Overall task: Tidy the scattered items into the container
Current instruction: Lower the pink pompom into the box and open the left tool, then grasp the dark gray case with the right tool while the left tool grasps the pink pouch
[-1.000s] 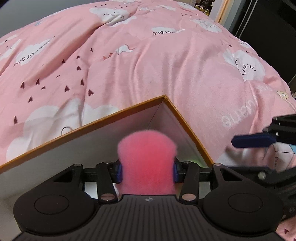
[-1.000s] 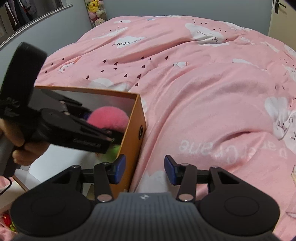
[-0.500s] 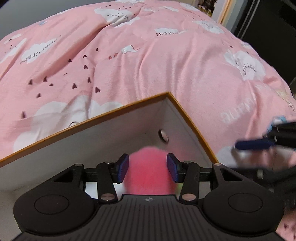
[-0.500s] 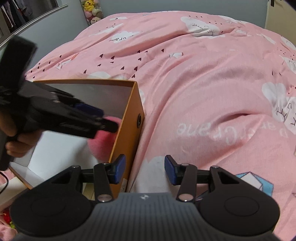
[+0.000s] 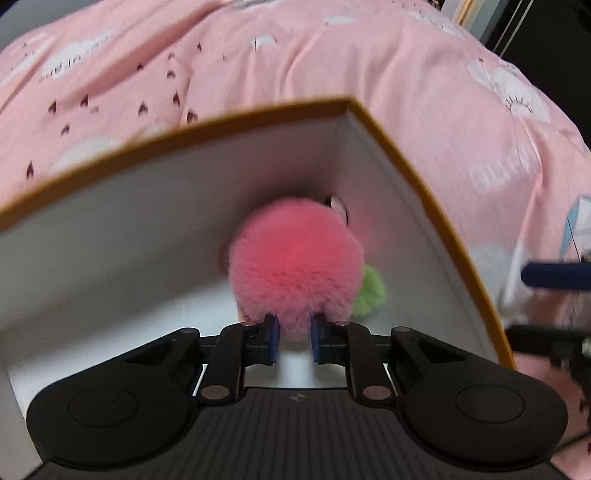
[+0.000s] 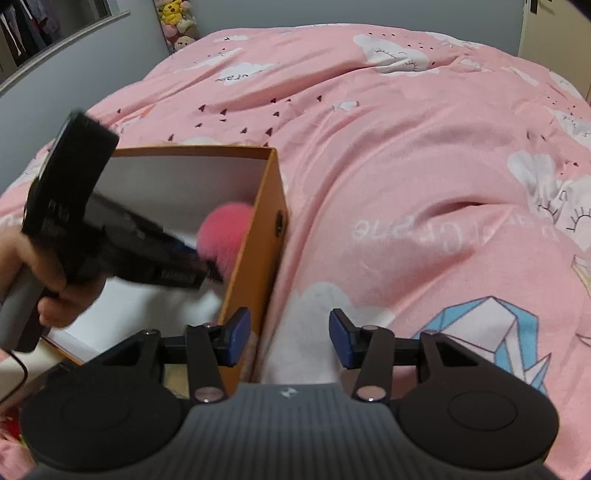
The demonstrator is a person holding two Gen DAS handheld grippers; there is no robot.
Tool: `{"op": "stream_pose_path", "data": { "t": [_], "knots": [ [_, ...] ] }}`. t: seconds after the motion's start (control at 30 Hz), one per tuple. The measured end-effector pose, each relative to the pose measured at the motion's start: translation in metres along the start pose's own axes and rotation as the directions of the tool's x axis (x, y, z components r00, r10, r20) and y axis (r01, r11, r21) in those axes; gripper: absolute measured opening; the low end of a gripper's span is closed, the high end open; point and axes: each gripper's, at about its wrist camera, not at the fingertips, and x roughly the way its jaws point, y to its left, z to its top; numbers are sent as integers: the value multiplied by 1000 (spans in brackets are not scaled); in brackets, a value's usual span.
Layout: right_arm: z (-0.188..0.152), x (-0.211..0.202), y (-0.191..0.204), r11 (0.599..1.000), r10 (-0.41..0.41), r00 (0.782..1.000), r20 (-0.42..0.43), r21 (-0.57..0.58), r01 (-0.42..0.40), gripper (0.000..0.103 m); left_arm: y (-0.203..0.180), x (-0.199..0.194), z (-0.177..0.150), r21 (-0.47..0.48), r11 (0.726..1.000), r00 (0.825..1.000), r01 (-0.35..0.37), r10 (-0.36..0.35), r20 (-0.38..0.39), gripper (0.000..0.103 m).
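Left wrist view | your left claw (image 5: 294,341) is closing on the pink pom-pom (image 5: 295,258) inside the orange box (image 5: 424,184) | your right claw (image 6: 286,338) is hovering spread, empty, over the bed (image 6: 406,166)

pink pompom (image 5: 293,258), orange box (image 6: 255,258), cloud-print bedspread (image 6: 406,166)

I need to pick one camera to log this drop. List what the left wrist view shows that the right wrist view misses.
Left wrist only: the green fluffy item beside the pink pom-pom in the box, and the closing left gripper pinching the pom-pom's fur.

Right wrist only: the hand, the box's orange outer wall, the open right gripper, empty, and plush toys.

Both: box, pom-pom, pink duvet.
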Motion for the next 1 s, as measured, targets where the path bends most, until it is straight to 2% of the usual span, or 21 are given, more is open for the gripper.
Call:
{"op": "stream_pose_path", "data": {
  "t": [0.27,0.47,0.63,0.77,0.9,1.0],
  "knots": [
    [1,12,-3,1000,9,1000,-24,25,-8,50,2,8,9,-10,1000,1000,4,-4,-13,19],
    [2,-2,3,999,-18,1000,-5,36,18,56,-2,-19,-1,12,1000,1000,-20,20,-9,22],
    [-2,-30,11,999,-25,998,53,40,23,57,-8,-68,-19,21,1000,998,-13,12,68,25],
    [-10,-54,16,998,-26,996,82,60,22,56,-19,-110,-40,40,999,988,11,-17,152,26],
    [-28,-71,17,992,12,998,55,126,-19,56,-36,-142,-69,94,995,976,31,-51,213,29],
    [-47,-81,17,983,30,999,25,180,-34,55,-53,-151,-92,144,989,973,42,-73,221,31]
  ]
}}
